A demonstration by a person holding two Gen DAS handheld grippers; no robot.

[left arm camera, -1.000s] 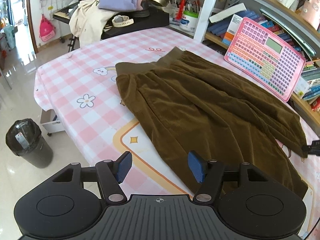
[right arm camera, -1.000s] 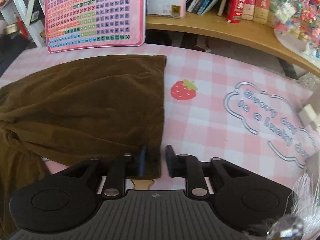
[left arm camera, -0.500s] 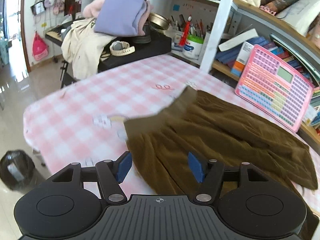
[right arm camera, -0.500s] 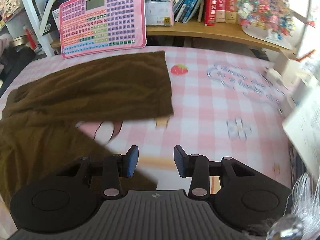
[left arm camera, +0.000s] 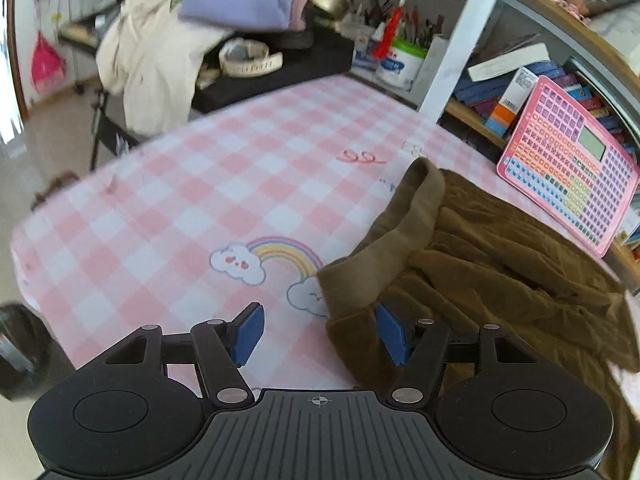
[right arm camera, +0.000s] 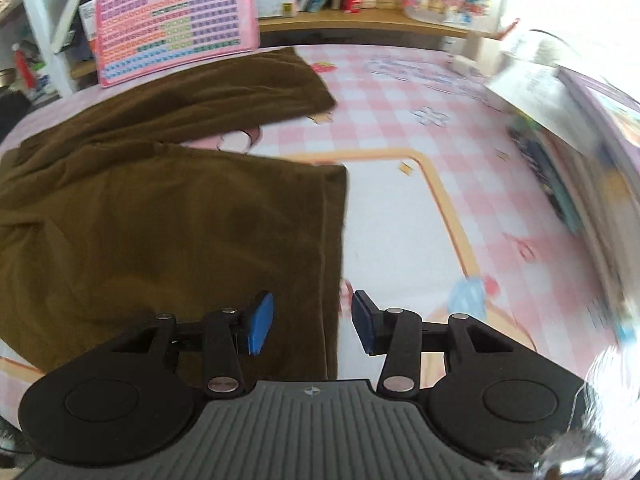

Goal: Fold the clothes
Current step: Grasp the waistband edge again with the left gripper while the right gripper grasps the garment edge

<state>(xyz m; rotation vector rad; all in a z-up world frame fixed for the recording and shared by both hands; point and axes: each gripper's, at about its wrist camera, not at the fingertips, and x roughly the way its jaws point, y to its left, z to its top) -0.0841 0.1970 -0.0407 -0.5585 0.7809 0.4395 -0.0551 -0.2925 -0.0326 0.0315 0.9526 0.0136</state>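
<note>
2 tools parted: left tool (left arm camera: 319,334) empty, right tool (right arm camera: 313,323) opening over brown trousers (right arm camera: 168,216); pink keyboard toy (right arm camera: 176,20) beyond.

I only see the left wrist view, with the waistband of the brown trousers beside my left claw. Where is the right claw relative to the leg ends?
Observer: The right claw hangs at the hem of the near trouser leg. Its jaws are opening, and the hem edge shows between the pads, which do not press on it.
Operator: Do the two legs lie together?
Observer: No. The far leg lies apart, toward the pink keyboard toy, with bare tablecloth between the hems.
Operator: Anything on the table beyond the hems?
Observer: A blurred stack at the table's right edge, apparently books.
</note>
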